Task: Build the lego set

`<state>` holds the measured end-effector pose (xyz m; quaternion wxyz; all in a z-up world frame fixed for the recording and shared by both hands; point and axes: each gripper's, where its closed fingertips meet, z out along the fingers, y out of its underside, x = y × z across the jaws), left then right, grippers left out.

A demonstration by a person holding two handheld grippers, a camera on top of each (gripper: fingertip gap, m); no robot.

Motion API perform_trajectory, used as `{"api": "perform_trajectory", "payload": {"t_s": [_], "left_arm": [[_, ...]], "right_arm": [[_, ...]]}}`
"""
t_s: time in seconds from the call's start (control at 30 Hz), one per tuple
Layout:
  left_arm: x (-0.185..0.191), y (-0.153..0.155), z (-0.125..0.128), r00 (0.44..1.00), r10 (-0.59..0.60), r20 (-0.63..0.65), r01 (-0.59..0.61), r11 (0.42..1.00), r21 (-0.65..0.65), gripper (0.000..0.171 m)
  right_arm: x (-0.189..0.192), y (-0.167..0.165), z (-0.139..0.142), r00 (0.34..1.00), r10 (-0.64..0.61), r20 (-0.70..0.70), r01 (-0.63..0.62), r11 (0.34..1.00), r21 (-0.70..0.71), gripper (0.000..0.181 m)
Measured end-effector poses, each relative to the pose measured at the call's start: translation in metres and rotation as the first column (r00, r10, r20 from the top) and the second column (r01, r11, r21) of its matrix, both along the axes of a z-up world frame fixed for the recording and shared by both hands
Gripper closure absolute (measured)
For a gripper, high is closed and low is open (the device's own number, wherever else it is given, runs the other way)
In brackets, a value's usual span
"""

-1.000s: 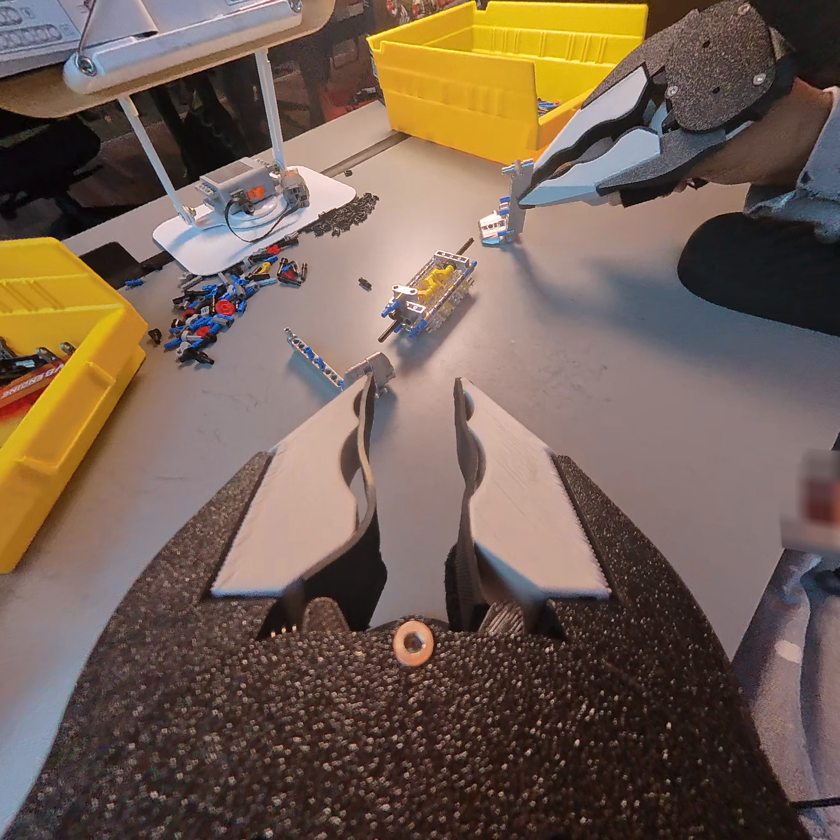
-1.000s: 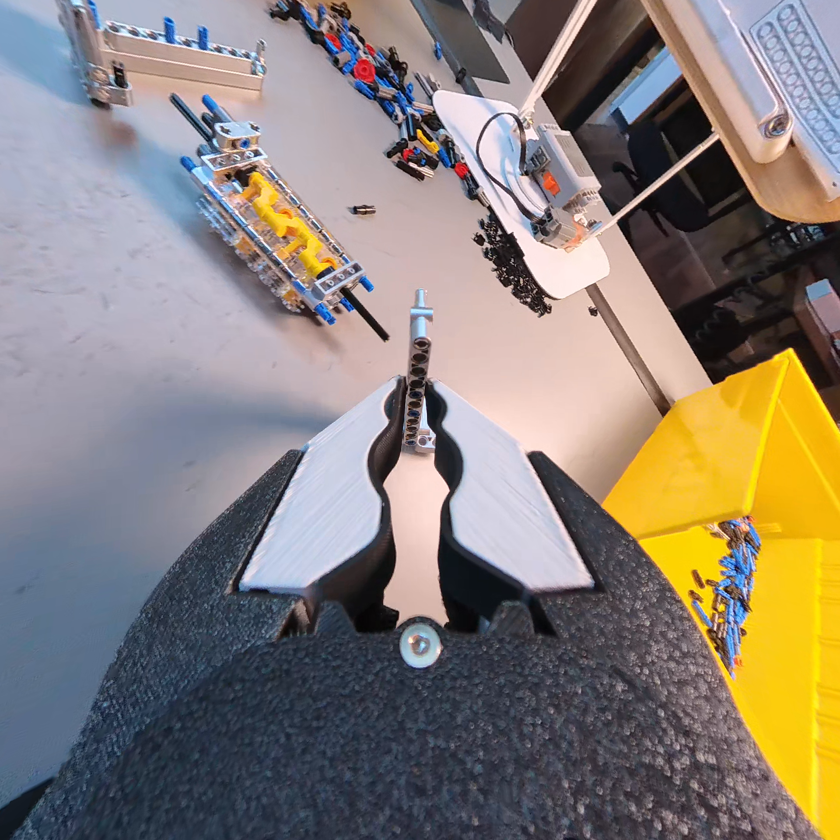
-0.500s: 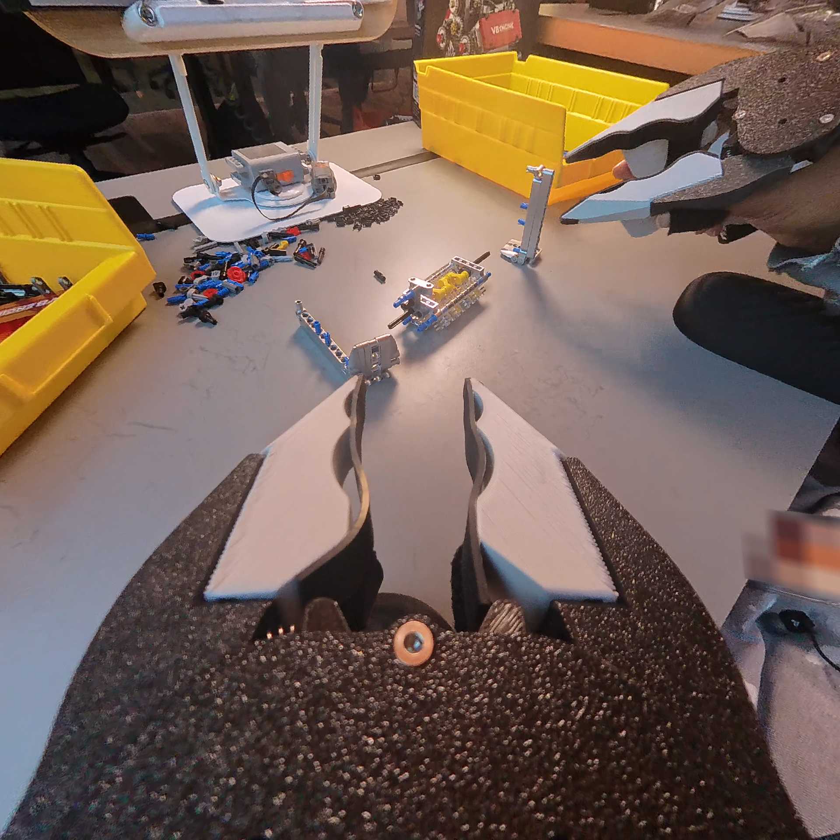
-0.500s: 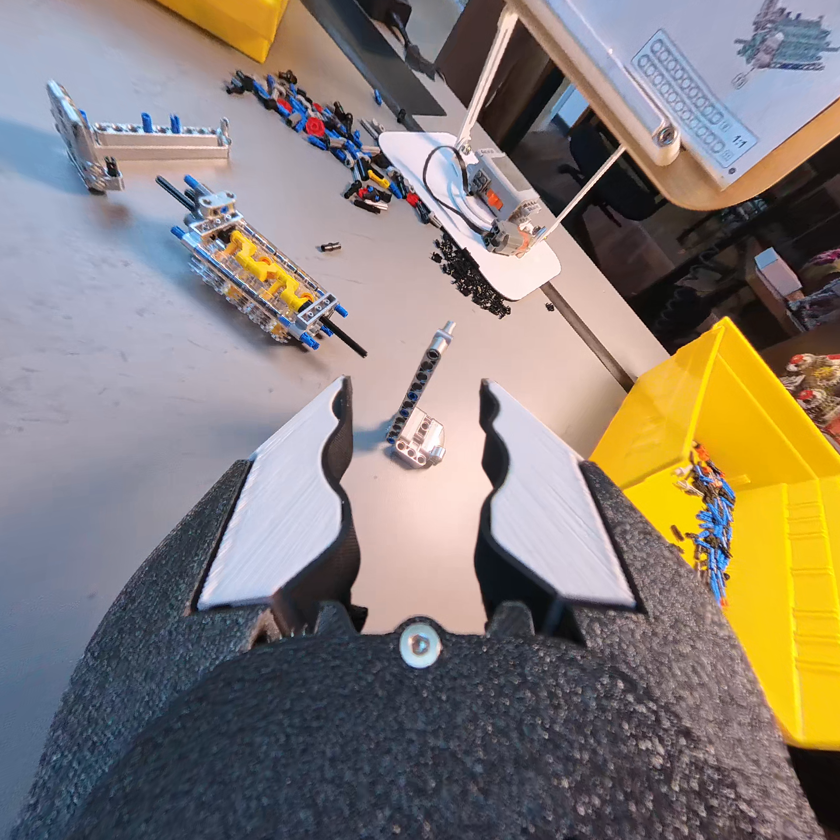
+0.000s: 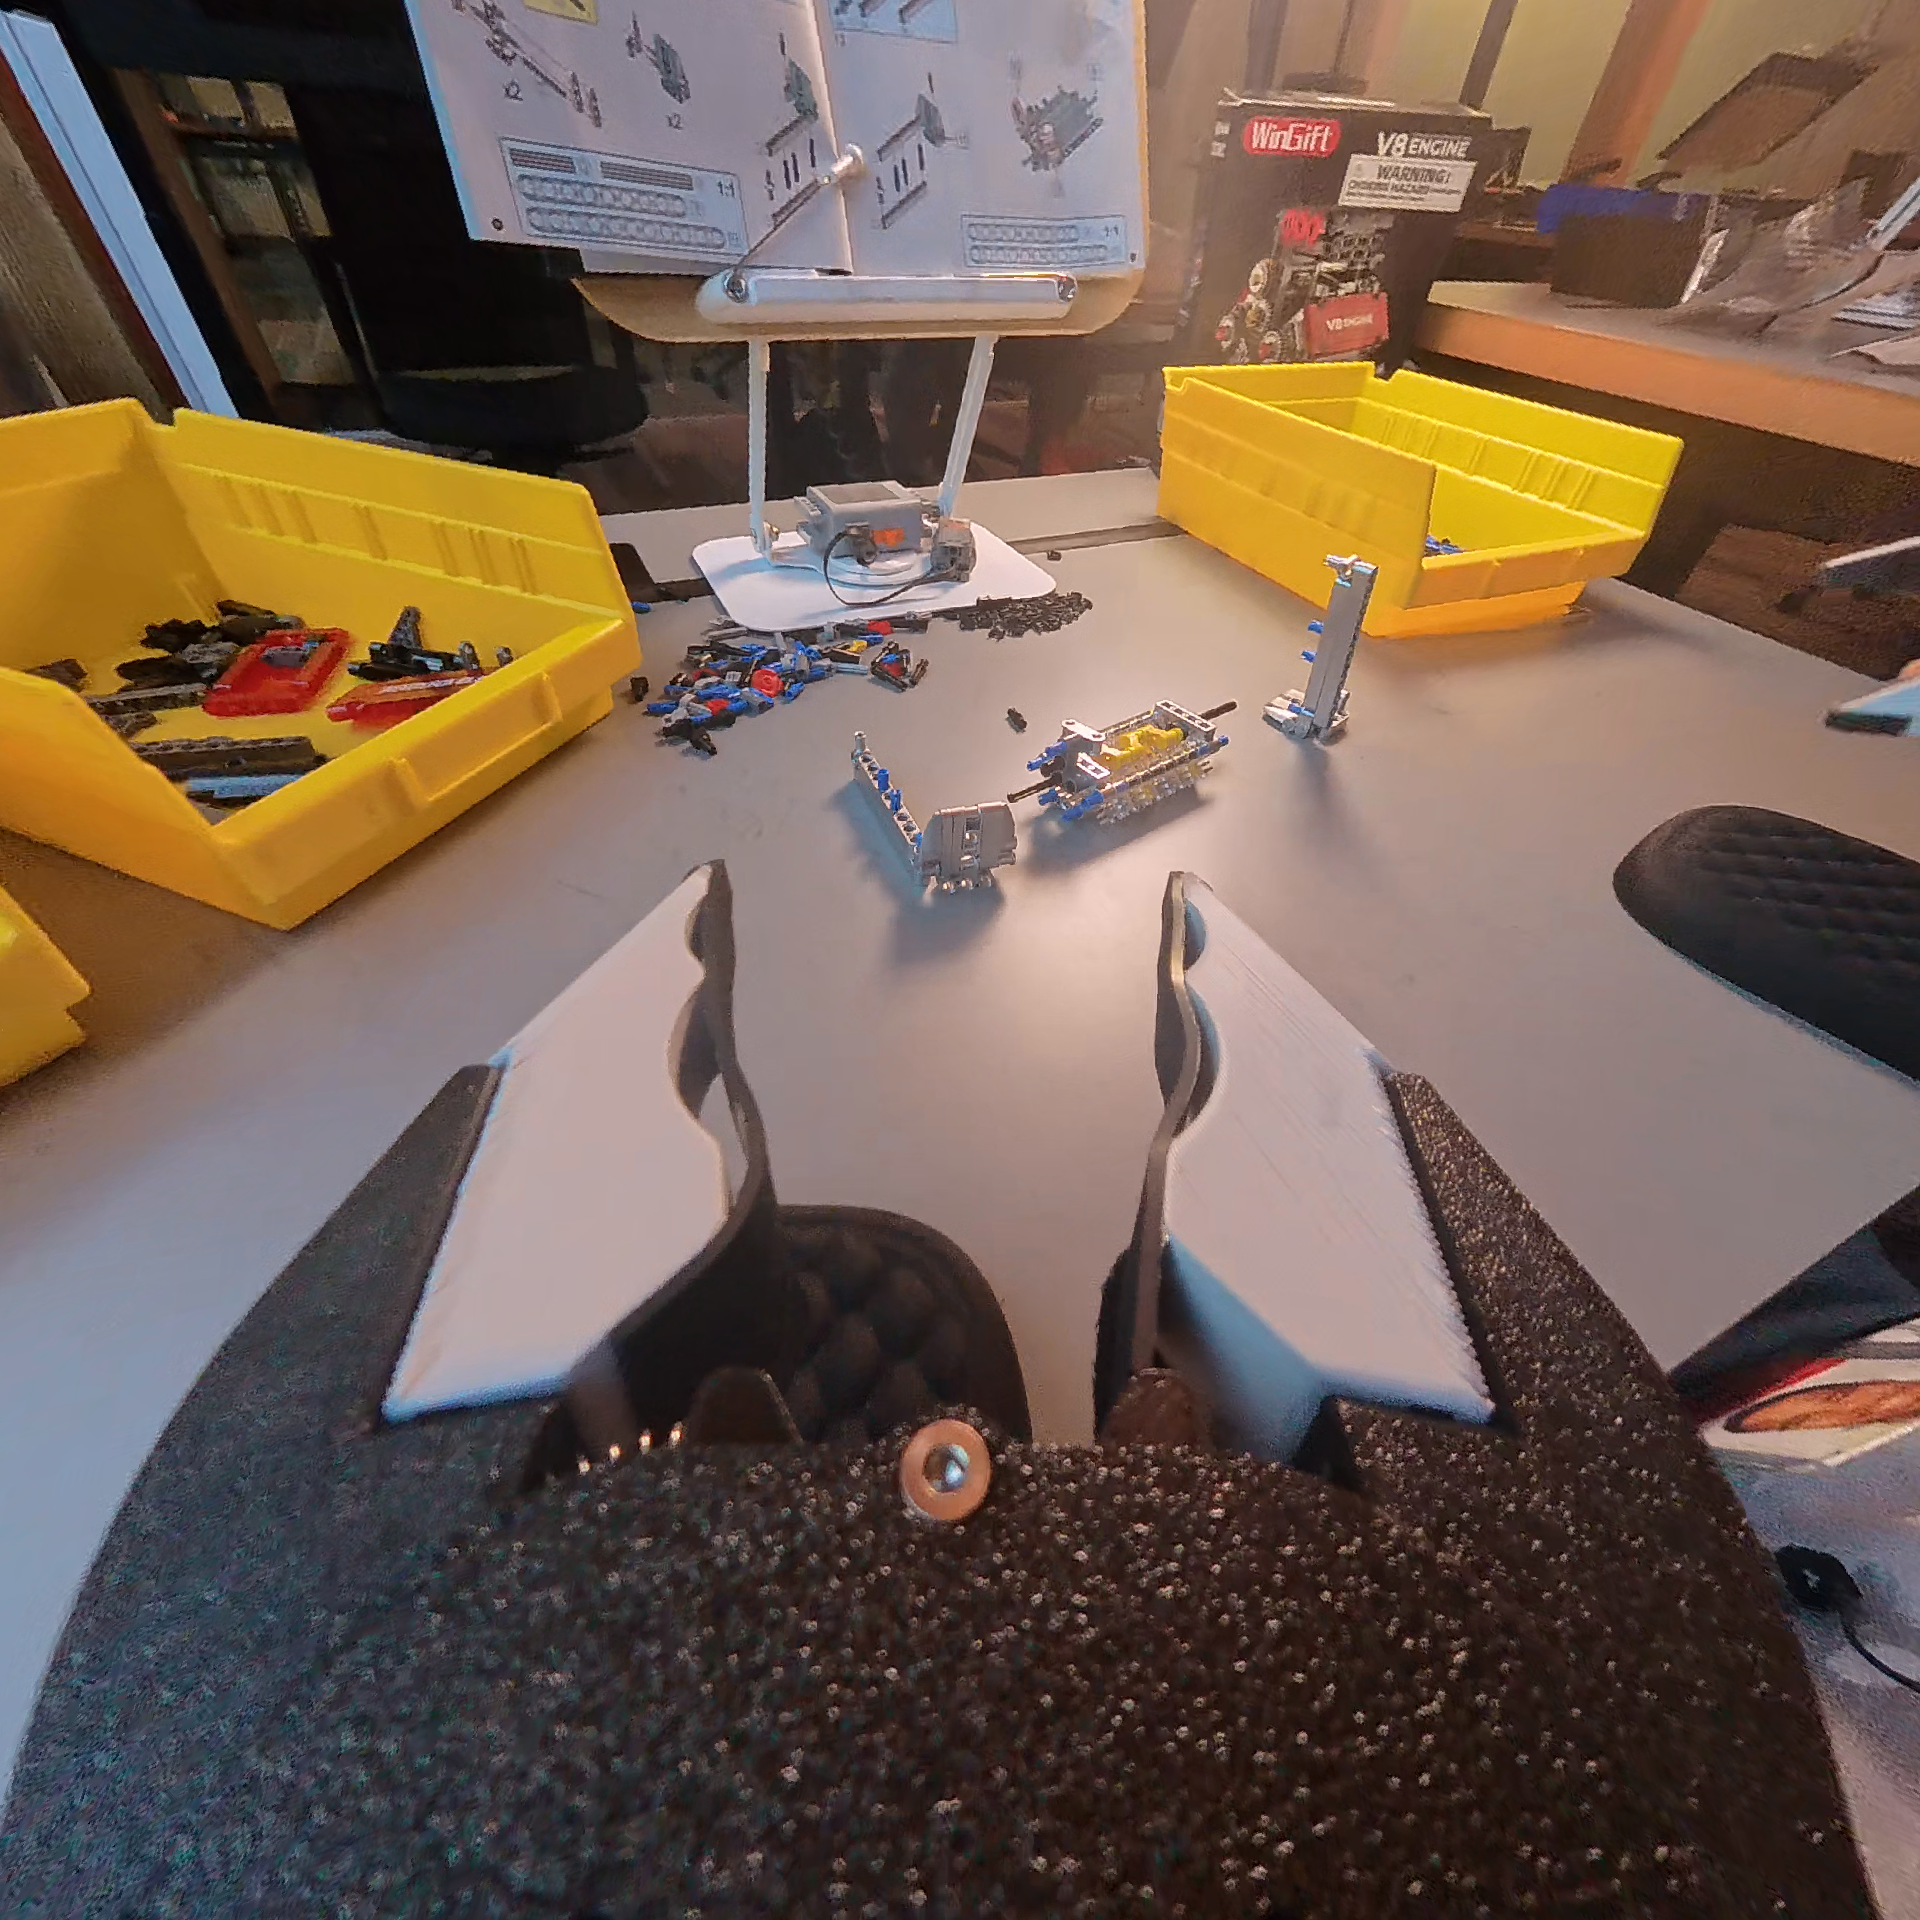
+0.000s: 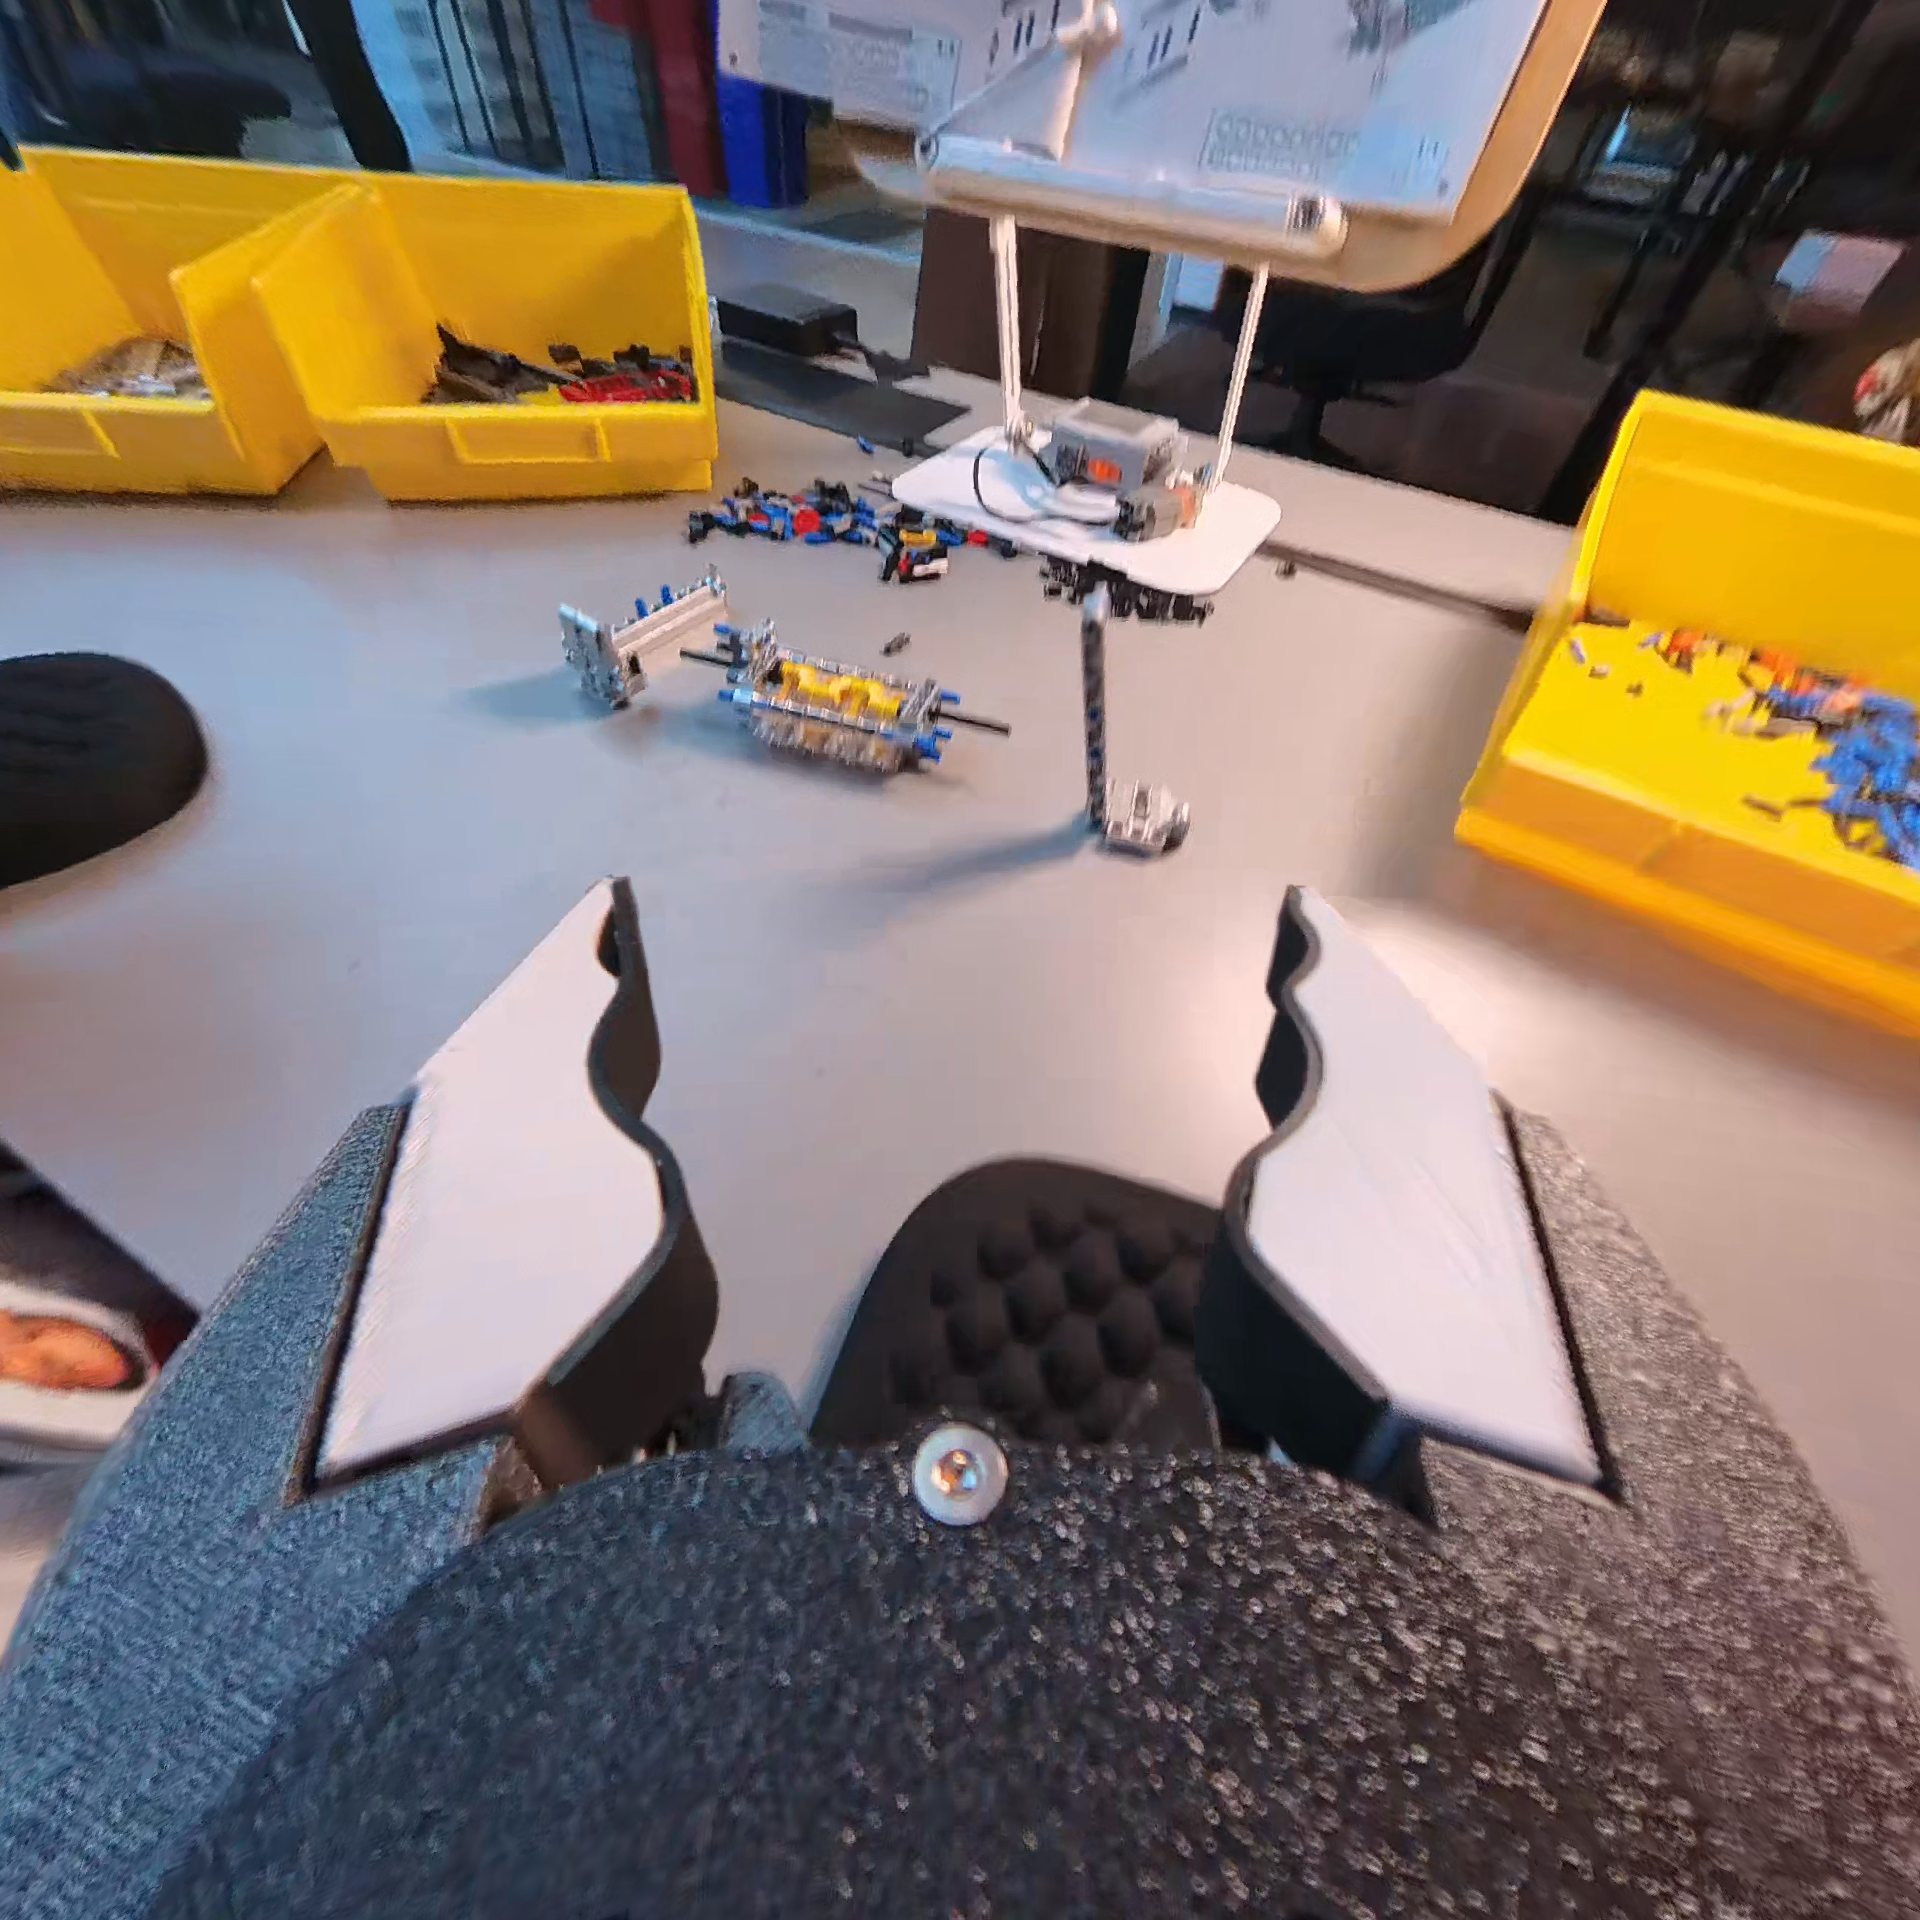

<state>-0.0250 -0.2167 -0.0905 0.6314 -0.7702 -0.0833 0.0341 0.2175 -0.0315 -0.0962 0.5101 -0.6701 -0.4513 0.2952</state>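
Both grippers, left gripper point(image 5: 945, 883) and right gripper point(image 6: 951, 904), are hovering empty with fingers spread wide over the tabletop point(image 5: 1351, 987), near the yellow-cored engine block point(image 5: 1127, 767)

Printed diagrams and small numerals cover the open instruction booklet point(image 5: 790, 125). Just right of the booklet, a dark box point(image 5: 1340, 218) bears white and red lettering.

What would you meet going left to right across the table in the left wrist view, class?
Yellow bin of dark parts → loose pile of small pieces → grey L-shaped piece lying flat → yellow-cored assembly → upright grey beam → right yellow bin.
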Motion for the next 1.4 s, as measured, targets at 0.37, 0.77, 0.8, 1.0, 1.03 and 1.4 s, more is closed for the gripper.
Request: {"api": "perform_trajectory", "payload": {"t_s": [0.37, 0.77, 0.8, 1.0, 1.03, 1.4], "left_arm": [[0.035, -0.015, -0.024, 1.000, -0.008, 0.025, 0.009, 0.997, -0.071, 0.078], [0.056, 0.025, -0.033, 0.989, -0.124, 0.077, 0.130, 0.988, -0.085, 0.078], [0.056, 0.025, -0.034, 0.989, -0.124, 0.078, 0.130, 0.988, -0.086, 0.079], [0.055, 0.024, -0.044, 0.989, -0.105, 0.106, 0.114, 0.990, -0.084, 0.081], [0.055, 0.023, -0.044, 0.990, -0.098, 0.104, 0.107, 0.991, -0.081, 0.081], [0.052, 0.019, -0.044, 0.999, -0.019, 0.046, 0.024, 0.993, -0.116, 0.084]], "right_arm": [[0.002, -0.036, -0.026, 1.000, 0.001, 0.021, 0.000, 0.998, -0.056, 0.059], [0.013, -0.049, -0.044, 0.997, -0.050, 0.057, 0.054, 0.996, -0.072, 0.060], [0.011, -0.050, -0.045, 0.997, -0.044, 0.062, 0.048, 0.996, -0.075, 0.060], [0.001, -0.054, -0.046, 0.998, -0.020, 0.063, 0.025, 0.997, -0.077, 0.061], [-0.001, -0.055, -0.046, 0.998, -0.015, 0.067, 0.020, 0.997, -0.075, 0.061], [-0.027, -0.066, -0.032, 0.995, 0.074, 0.066, -0.075, 0.997, 0.019, 0.070]]}}
